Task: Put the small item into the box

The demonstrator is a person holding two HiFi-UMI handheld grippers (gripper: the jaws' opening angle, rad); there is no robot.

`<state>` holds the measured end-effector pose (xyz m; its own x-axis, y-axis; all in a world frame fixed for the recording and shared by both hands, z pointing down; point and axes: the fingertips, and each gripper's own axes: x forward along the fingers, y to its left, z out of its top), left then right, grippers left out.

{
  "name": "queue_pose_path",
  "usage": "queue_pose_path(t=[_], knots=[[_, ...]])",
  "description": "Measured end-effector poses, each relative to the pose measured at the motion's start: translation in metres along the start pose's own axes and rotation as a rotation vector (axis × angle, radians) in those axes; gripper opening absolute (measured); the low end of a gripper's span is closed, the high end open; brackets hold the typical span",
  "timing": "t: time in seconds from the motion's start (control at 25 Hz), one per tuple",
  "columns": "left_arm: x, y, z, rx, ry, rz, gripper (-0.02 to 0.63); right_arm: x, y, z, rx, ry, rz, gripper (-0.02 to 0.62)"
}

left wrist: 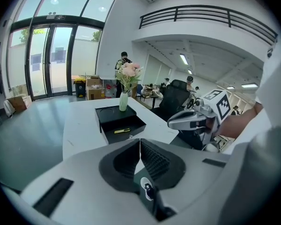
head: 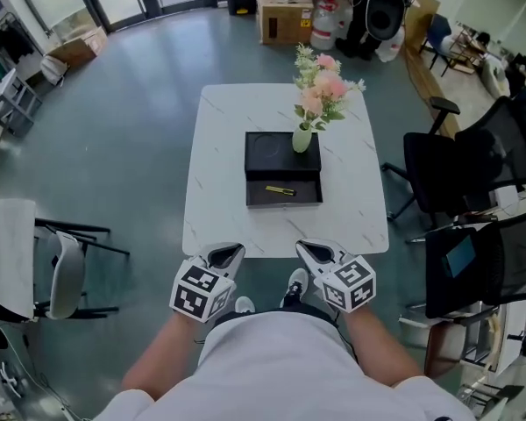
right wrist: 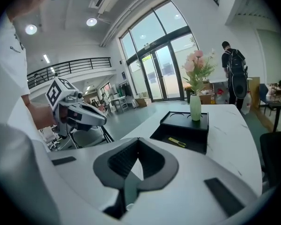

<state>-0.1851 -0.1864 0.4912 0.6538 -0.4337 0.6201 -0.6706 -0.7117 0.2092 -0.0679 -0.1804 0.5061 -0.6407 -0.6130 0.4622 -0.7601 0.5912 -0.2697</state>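
Observation:
A black box [head: 263, 152] lies on the white table [head: 219, 191], its lower tray pulled out toward me. A small yellow item [head: 280, 190] rests inside that tray; it also shows in the left gripper view [left wrist: 122, 131] and the right gripper view [right wrist: 177, 142]. A pale green vase [head: 302, 139] of pink flowers stands on the box's top. My left gripper [head: 231, 253] and right gripper [head: 311, 251] hover side by side just off the table's near edge, well short of the box. Both are shut, with the pads [left wrist: 152, 158] meeting and nothing between them.
Black office chairs [head: 456, 174] stand right of the table and a white chair [head: 61, 270] to the left. Cardboard boxes [head: 285, 11] sit beyond the far edge. A person with a backpack [right wrist: 234, 78] stands far behind the table.

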Motion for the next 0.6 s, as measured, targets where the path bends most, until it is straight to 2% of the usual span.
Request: queue_pose_path(t=[0.32, 0.6], knots=[[-0.032, -0.004, -0.034, 0.025, -0.01, -0.075, 0.017, -0.014, 0.061, -0.019, 0.052, -0.044, -0.077, 0.015], [-0.045, -0.01, -0.035, 0.076, -0.019, -0.099, 0.017, -0.028, 0.073, -0.032, 0.065, -0.049, -0.128, 0.015]])
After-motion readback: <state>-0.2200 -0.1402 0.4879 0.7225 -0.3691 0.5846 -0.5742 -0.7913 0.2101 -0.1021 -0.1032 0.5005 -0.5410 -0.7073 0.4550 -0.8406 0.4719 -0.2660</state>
